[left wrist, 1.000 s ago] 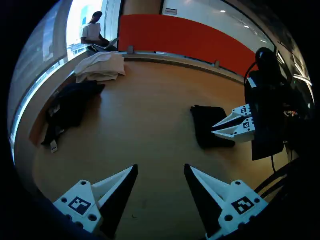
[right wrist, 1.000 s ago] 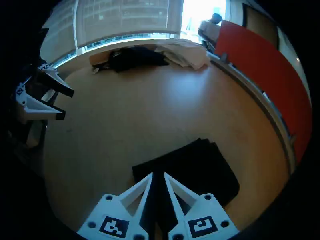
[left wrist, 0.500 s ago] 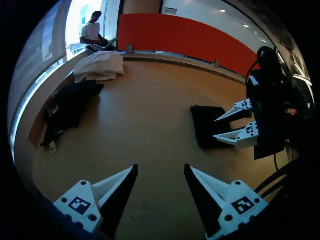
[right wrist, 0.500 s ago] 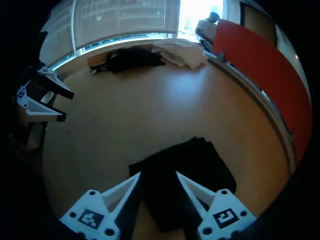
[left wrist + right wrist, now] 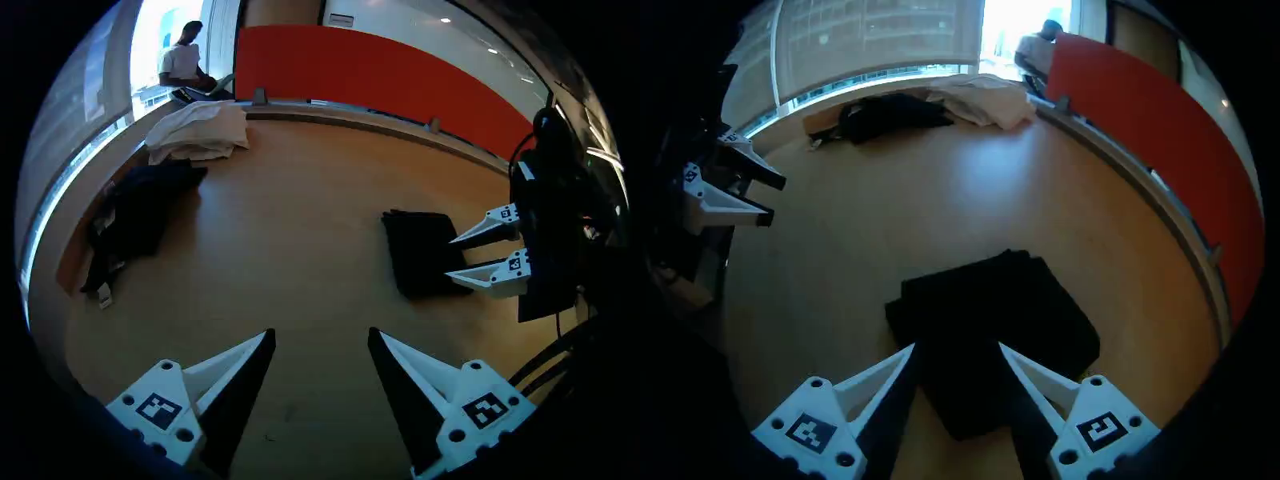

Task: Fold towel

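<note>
A folded black towel (image 5: 992, 320) lies flat on the wooden table (image 5: 920, 200); in the left gripper view the black towel (image 5: 420, 250) sits at the right of the table. My right gripper (image 5: 958, 352) is open just above the towel's near edge, nothing between its fingers, and it also appears as the right gripper (image 5: 456, 258) beside the towel. My left gripper (image 5: 320, 340) hangs open over bare wood, well away from the towel, and appears as the left gripper (image 5: 776, 204) at the left rim.
A dark pile of cloth (image 5: 136, 216) and a white pile of cloth (image 5: 198, 132) lie at the table's far left side. A red partition (image 5: 376, 80) runs along the far edge. A person (image 5: 186, 64) sits beyond it by the window.
My right gripper went from shut on the towel's edge to open and drew back from the towel, which now lies free on the table. The left gripper stayed put.
</note>
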`<state>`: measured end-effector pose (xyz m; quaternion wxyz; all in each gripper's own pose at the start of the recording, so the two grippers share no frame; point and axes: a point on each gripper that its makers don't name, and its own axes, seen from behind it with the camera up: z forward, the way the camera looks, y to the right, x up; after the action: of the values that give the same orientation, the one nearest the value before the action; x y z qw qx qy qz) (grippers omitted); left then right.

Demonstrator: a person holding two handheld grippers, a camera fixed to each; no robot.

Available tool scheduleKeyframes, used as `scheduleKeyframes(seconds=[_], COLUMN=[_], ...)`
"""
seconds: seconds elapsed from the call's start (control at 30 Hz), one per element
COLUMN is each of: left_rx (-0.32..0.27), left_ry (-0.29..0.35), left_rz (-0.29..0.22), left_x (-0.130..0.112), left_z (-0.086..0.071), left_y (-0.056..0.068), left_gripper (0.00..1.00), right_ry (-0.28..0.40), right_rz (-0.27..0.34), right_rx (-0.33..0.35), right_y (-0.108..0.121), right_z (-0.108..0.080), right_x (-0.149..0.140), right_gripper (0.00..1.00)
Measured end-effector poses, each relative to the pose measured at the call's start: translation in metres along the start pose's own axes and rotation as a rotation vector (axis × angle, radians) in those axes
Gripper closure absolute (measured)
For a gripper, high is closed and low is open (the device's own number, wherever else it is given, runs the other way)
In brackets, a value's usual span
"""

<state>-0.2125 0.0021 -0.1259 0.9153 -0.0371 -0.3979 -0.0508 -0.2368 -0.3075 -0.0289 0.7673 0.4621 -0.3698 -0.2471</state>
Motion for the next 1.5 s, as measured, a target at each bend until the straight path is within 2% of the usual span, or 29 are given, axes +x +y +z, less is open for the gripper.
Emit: scheduleKeyframes(seconds=[0.5,1.0,1.5], left_rx=[-0.007,-0.012,-0.013], left_ry=[0.000,-0.006,-0.006], left_rz=[0.014,0.016,0.021], left_x=[0.003,-0.003,-0.003], left_z=[0.004,0.005,0.003], left_y=[0.005,0.011,0.012], left_gripper=[0.15,0.15,0.15], right_ry=[-0.041,-0.064,-0.060], right_rz=[0.088,0.126,0.177], right_rx=[-0.060,-0.063,-0.074], right_y=[0.008,0.001,0.001], right_z=[-0.028,-0.021,-0.015], right_x=[-0.055,-0.077,-0.081], right_gripper=[0.39,0.39,0.67])
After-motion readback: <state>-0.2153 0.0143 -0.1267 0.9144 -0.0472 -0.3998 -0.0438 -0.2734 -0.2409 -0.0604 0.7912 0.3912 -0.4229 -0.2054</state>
